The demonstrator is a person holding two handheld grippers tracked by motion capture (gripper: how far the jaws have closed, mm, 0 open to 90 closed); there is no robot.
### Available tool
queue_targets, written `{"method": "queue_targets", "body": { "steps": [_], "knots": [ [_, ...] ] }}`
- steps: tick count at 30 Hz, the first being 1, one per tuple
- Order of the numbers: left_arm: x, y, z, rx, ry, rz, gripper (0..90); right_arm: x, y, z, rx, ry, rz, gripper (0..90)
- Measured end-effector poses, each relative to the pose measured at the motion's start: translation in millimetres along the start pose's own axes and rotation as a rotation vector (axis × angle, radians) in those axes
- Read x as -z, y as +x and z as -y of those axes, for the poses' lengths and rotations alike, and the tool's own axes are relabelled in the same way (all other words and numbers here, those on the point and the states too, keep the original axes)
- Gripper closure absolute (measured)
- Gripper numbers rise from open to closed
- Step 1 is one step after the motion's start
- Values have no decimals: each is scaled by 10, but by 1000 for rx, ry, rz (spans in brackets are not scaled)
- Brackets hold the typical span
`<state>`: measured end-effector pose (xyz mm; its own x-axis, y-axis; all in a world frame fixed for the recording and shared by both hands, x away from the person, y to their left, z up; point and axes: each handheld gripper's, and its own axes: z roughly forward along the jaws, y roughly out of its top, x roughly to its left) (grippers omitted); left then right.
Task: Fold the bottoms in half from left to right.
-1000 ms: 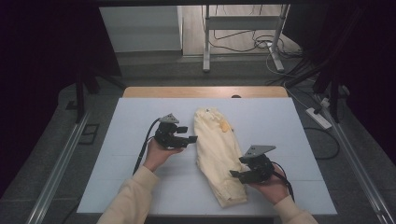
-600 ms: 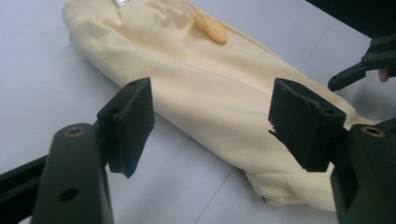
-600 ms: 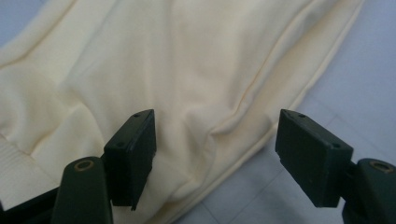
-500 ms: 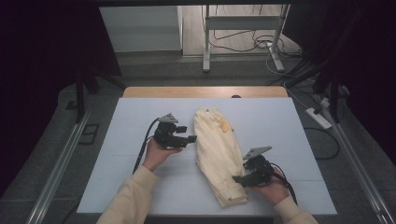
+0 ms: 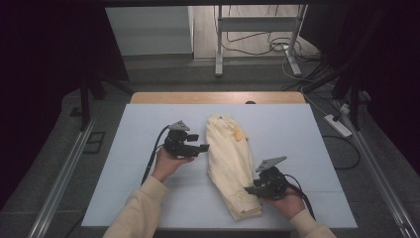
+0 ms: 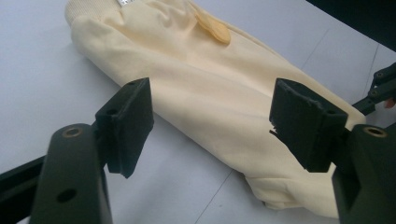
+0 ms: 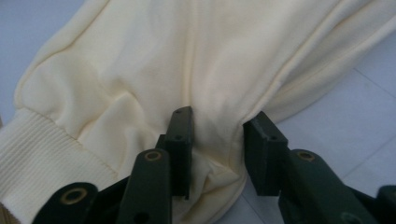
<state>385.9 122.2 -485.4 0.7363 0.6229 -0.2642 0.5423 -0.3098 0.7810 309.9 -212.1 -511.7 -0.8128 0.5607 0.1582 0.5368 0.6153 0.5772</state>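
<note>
The left gripper (image 5: 202, 147) hovers just beside the left edge of the folded cream garment (image 5: 232, 163), its 2 jaws spread wide and holding nothing; if it closes from this height it may catch nothing, or pinch 1 layer and drag the fold open. The garment lies lengthwise near the middle of the white table (image 5: 124, 168), ribbed cuff end nearest the person. At its lower right edge the right gripper (image 7: 217, 140) has its jaws partly closed around a bunched ridge of cloth, not yet clamped tight, so a lift now could let the fabric slip out or pull up 1 layer and skew the fold. Bare table lies well clear to the left and far side, while the near table edge sits close to the right hand (image 5: 287, 203), leaving little room to pull back.
</note>
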Motion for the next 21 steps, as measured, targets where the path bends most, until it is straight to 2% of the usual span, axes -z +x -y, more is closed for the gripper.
{"method": "queue_targets", "body": {
  "steps": [9, 13, 17, 21],
  "knots": [
    [3, 3, -3, 0, -2, 2, 295, -53, 110, -15, 12, -22, -23, 716],
    [9, 0, -7, -2, -4, 1, 294, -106, 209, -39, 28, -34, -46, 719],
    [-2, 1, -5, 1, -2, 2, 295, -168, 337, -77, 55, -46, -41, 719],
    [-3, 1, -8, -7, 2, 4, 294, -215, 400, -102, 67, -54, -53, 719]
  ]
}}
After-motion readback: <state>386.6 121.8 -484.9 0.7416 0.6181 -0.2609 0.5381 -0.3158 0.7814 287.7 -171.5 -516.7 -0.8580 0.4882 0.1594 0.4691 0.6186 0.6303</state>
